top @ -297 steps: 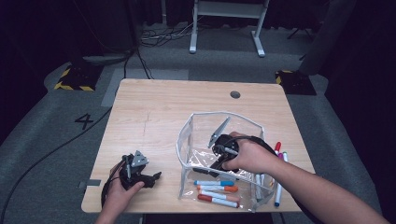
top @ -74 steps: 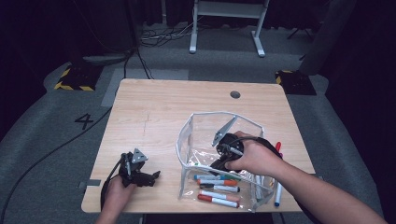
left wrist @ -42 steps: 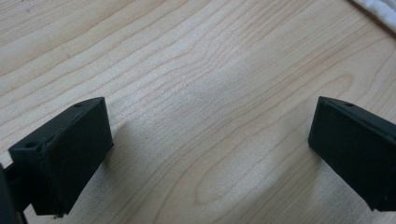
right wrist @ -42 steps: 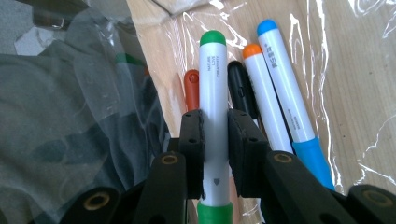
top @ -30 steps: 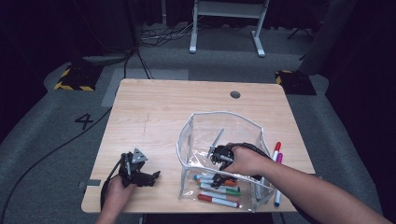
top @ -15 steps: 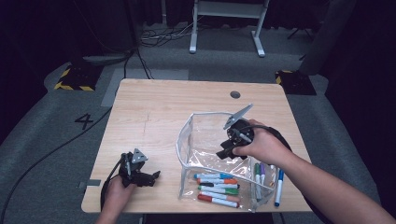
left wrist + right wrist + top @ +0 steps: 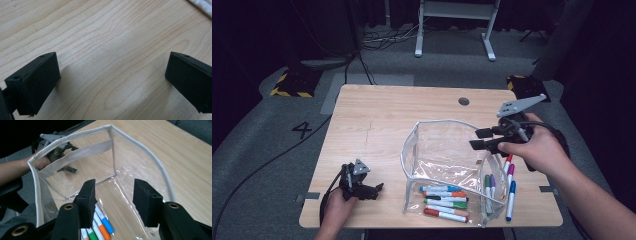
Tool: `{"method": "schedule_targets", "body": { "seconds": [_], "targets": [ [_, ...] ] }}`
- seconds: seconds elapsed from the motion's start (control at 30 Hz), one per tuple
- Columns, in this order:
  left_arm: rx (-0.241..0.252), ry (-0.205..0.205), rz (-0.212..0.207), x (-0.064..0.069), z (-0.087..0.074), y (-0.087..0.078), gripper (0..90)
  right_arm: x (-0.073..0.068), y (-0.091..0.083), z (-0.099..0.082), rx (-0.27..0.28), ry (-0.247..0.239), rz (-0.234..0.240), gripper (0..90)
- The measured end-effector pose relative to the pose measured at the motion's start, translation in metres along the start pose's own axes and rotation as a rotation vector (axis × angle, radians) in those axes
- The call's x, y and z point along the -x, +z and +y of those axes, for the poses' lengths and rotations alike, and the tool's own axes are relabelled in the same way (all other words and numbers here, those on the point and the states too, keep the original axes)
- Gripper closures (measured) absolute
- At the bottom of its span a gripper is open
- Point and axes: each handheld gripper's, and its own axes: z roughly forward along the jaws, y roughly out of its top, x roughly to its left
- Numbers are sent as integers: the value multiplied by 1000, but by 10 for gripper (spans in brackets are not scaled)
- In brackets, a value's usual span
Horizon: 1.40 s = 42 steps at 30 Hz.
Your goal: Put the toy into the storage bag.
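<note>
Marker dropped, right gripper (image 7: 480,139) lifts out of the clear pouch (image 7: 447,155).

Its fingers have just been opening and hold nothing; markers (image 7: 444,199) lie inside the pouch on the counter (image 7: 377,120). Left gripper (image 7: 362,186) rests wide open, empty.

The worktop (image 7: 382,120) is pale wood with a flowing grain and a small dark round spot (image 7: 463,101) near its far edge. The pouch (image 7: 439,150) is clear plastic, edged in white trim (image 7: 140,143) with a light grey strap (image 7: 75,155). Markers (image 7: 444,202) in it have white barrels with caps in blue, orange, green and red; others upright at its side show green and purple. Beside the pouch lie red, pink and blue markers (image 7: 510,192). Both grippers' fingers (image 7: 86,195) are black. The floor (image 7: 272,130) is grey, marked with a black "4" and yellow-black hazard stripes (image 7: 287,90).
</note>
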Motion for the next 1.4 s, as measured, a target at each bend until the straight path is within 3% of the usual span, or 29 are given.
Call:
{"method": "schedule_targets", "body": {
  "seconds": [0.2,0.4,0.63,0.83,0.97,1.2,1.4],
  "targets": [
    [0,2,1,0,0,0,0,19,-30,-27,44,85,-49,520],
    [0,-1,0,0,0,0,0,34,-54,-54,62,138,-109,512],
    [-1,-4,8,-2,0,0,0,46,-65,-88,62,195,-163,493],
    [-1,-21,19,-4,1,0,0,61,-51,-130,5,248,-218,490],
    [0,-21,19,-4,1,0,0,68,-33,-163,-38,307,-180,486],
    [0,-20,19,-4,1,0,0,67,-1,-207,-126,342,-185,466],
    [0,-21,19,-4,1,0,0,63,20,-233,-181,370,-200,444]
  ]
}}
